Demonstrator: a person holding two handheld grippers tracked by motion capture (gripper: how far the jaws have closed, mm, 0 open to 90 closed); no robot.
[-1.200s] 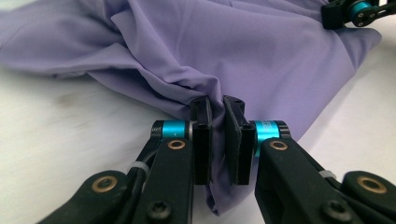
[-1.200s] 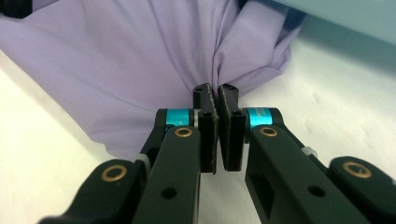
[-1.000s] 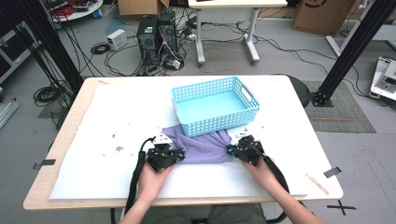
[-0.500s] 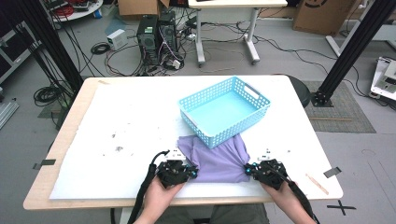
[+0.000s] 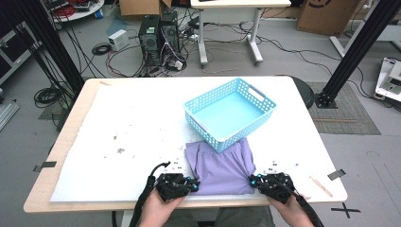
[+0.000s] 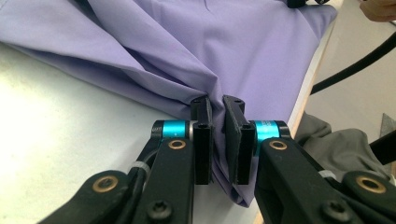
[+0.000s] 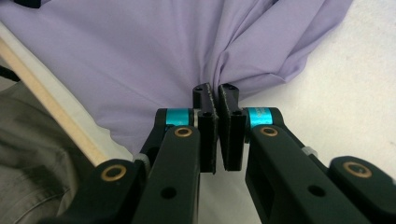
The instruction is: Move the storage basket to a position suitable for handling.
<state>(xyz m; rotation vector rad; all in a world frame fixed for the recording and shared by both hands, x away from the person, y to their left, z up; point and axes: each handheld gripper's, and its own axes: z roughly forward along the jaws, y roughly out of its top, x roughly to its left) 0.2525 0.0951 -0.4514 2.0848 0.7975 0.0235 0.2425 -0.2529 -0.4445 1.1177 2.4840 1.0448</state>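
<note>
Purple cloth (image 5: 222,166) lies spread at the near edge of the table (image 5: 118,127) in the high view, its far end tucked under the corner of the blue basket (image 5: 230,112). I have my left gripper (image 5: 190,183) at its near left corner and my right gripper (image 5: 255,181) at its near right corner, both close to the table's front edge.

From the left gripper view, my jaws are nearly closed with a bunched fold of the cloth (image 6: 196,51) pinched between them, some of it hanging past the table edge.

From the right gripper view, the jaws are pressed almost together on a gathered pleat of the cloth (image 7: 187,42), which fans out flat beyond.

I judge this as the step of drawing the cloth toward me. Next I need an even pull on both corners to free it from the basket.
</note>
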